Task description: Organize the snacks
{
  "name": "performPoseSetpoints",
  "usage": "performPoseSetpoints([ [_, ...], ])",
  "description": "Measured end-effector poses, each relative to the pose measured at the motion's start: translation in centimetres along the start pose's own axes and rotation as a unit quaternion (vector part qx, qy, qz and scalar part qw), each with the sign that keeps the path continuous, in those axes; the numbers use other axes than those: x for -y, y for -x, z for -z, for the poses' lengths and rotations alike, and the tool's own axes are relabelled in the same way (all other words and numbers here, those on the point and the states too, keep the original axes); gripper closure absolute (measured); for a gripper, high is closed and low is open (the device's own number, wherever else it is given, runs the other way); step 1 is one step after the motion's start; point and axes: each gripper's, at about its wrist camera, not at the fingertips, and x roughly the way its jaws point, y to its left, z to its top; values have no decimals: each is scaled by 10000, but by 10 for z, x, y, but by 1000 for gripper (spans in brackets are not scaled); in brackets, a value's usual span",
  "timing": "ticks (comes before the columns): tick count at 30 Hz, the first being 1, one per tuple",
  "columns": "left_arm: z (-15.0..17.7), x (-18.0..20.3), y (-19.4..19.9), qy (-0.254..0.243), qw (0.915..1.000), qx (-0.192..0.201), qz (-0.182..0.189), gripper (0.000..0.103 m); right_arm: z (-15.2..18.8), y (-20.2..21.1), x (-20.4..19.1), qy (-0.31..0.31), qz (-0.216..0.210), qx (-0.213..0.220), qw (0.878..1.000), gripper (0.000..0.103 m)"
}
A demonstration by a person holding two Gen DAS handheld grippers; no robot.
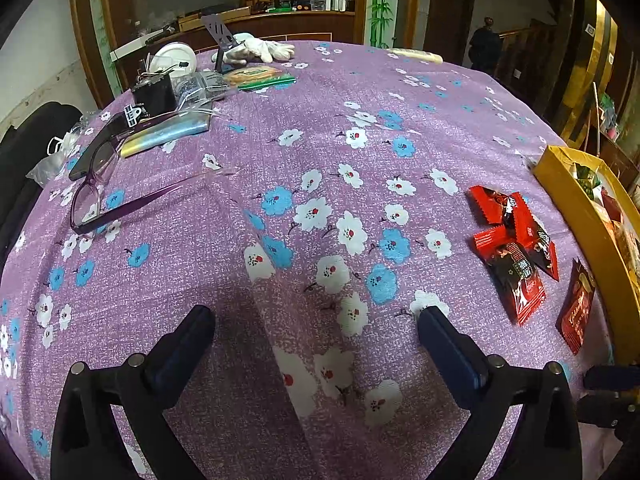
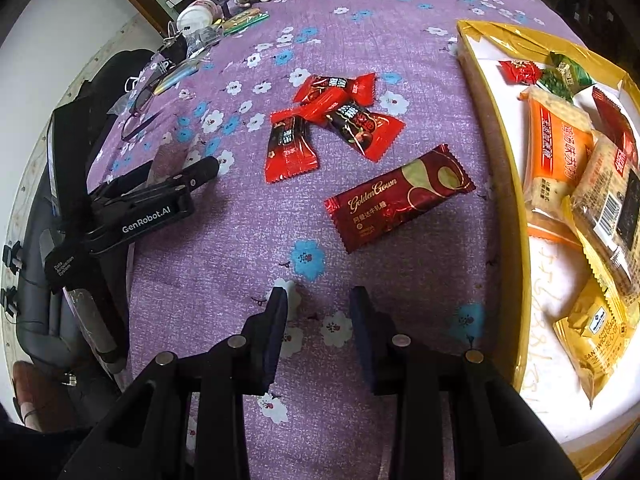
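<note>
- Both grippers are hovering empty over the purple flowered tablecloth (image 2: 400, 20): the left gripper (image 1: 316, 316) is standing with its jaws spread wide over bare cloth, and the right gripper (image 2: 318, 296) is keeping its jaws only a narrow gap apart, with nothing between them.
- Along the cloth's right edge, the yellow tray (image 2: 492, 128) is already holding several snacks: orange and tan cracker packs, a gold sandwich-cracker pack, small red and green sweets.
- Judging by that, the sorting is looking well under way but unfinished.
- Just beside the tray's left rim, the dark red Golden Crown bar (image 2: 400, 196) is lying loose on the cloth, nearest the right gripper.
- Farther from the tray, three red candies (image 2: 332, 120) are lying in an overlapping cluster, still waiting.
- At the far left corner, glasses (image 1: 100, 184), white gloves (image 1: 256, 50) and other clutter are sitting well apart from the snacks.
</note>
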Motion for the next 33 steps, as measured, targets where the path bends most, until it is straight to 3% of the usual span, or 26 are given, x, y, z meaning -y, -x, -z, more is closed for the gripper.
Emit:
performPoseSetpoints([
  [25,0,0,0,1,10000,3,2,0,1,11,-9,181,88,142,9997,72],
  [33,0,0,0,0,10000,3,2,0,-2,15,1,-132,-63,197,9997,72],
])
